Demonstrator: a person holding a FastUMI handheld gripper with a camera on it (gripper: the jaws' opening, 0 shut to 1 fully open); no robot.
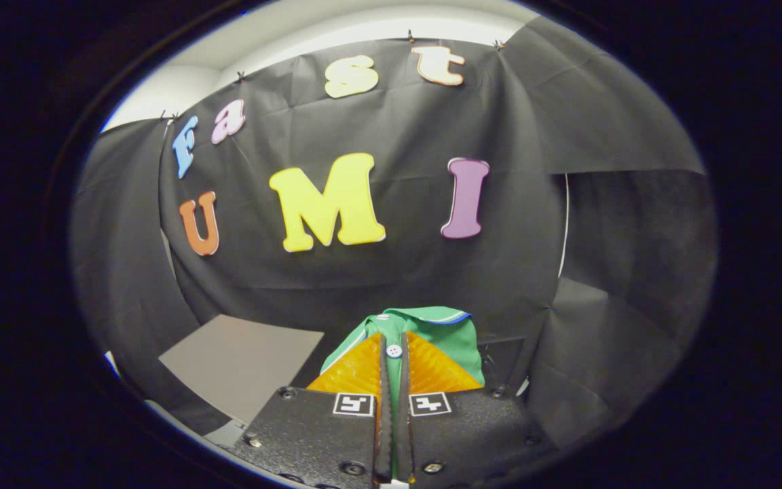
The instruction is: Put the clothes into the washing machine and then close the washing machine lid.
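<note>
A small green shirt (442,333) with a blue-trimmed collar and a white button hangs in the air in front of the black booth wall. My gripper (394,360) is shut on the green shirt: both fingers press its buttoned front strip between them, and the collar rises just beyond the fingertips. Most of the garment's lower part is hidden behind the fingers.
A flat grey panel (241,363) lies low to the left of the fingers, against the black cloth. A dark edge of some box-like thing (503,360) shows just right of the shirt. Black cloth folds close off the right side.
</note>
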